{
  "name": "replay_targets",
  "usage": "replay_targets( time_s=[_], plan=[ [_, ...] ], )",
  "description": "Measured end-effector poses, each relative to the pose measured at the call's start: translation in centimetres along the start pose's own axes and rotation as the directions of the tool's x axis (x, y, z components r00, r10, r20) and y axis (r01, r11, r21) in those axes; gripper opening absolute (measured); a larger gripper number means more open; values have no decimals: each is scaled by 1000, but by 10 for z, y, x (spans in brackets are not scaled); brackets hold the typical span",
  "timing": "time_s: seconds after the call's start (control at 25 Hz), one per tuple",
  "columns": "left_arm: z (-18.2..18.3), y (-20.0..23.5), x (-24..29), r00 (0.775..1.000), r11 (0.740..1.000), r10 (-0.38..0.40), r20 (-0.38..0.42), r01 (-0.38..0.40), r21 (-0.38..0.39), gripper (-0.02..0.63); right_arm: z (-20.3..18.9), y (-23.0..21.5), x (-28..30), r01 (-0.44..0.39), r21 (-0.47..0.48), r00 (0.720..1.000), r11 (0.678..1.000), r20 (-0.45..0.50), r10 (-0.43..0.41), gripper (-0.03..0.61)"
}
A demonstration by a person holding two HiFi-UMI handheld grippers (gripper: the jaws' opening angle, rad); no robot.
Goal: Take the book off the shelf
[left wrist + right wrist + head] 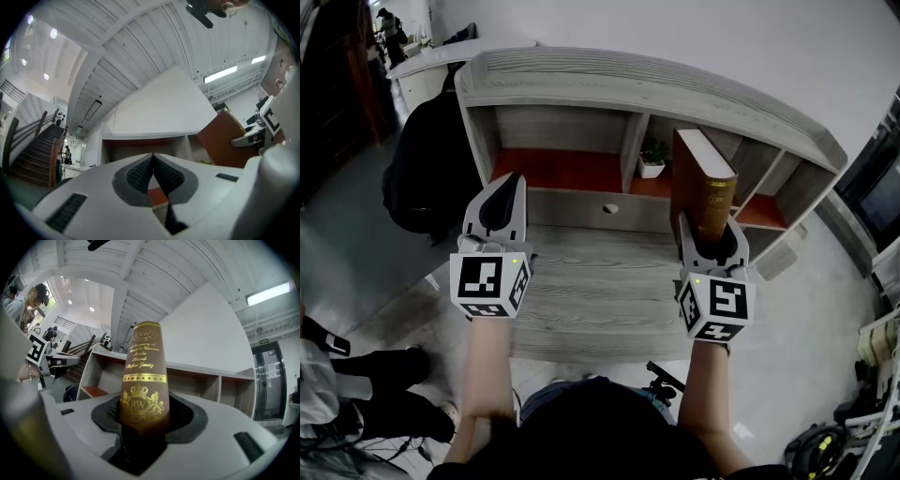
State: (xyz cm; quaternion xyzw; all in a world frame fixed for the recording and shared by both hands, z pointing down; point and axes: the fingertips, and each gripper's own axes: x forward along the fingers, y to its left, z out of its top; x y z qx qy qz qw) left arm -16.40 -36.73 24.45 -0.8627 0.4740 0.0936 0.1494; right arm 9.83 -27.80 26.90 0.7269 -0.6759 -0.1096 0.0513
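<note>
A thick brown book (705, 187) with gold lettering on its spine stands upright in my right gripper (712, 242), above the desk and in front of the shelf's middle compartments. In the right gripper view the book's spine (143, 380) rises straight up between the dark pads, which press on both of its sides. My left gripper (501, 204) hovers over the left part of the desk, jaws shut with nothing in them; in its own view the pads (153, 176) meet at the tip.
The grey wooden shelf unit (647, 94) has orange-floored compartments; a small potted plant (652, 159) sits in one. A grey desk top (600, 281) lies below my grippers. A black backpack (427, 159) hangs at the left. A person's legs (366, 394) show at lower left.
</note>
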Motion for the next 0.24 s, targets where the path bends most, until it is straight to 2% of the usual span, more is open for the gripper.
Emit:
replay_targets(
  time_s=[0.24],
  plan=[
    [0,1,0,1000,1000,0,2,0,0,6,-1,2,1,0,-1,1000,1000,-3,0,235]
  ],
)
